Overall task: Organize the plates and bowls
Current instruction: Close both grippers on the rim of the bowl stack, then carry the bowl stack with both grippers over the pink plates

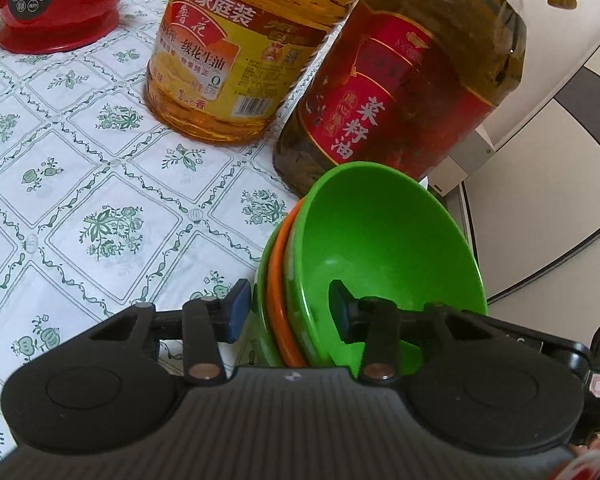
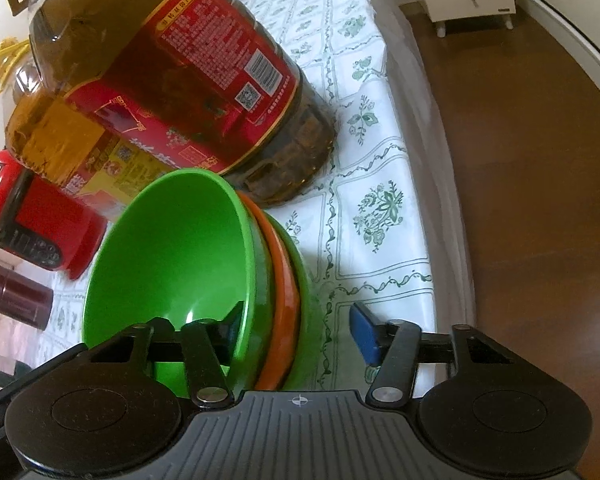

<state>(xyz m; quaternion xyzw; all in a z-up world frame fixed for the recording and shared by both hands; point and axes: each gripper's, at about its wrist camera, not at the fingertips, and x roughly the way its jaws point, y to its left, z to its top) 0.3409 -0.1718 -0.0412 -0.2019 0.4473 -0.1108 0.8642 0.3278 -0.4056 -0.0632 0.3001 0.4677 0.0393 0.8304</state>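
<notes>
Left wrist view: my left gripper had its jaws spread wide around the rims of a nested bowl stack, one blue pad outside the stack on the left and the other finger inside the top green bowl; whether either pad pressed the rims, I could not tell. An orange bowl sat second in the stack, with another green bowl beneath. The stack stood at the near right edge of the worktop, which was covered by a white cloth with green flower print. Just beyond it stood a dark oil jug with a red label; a yellow-labelled oil jug stood to its left, and a red appliance at far left.

Right wrist view: my right gripper straddled the same stack from the opposite side, jaws likewise wide, one finger inside the top green bowl and the blue pad outside, apart from the outermost rim. A dark brown canister lay at left; brown floor showed at right.
</notes>
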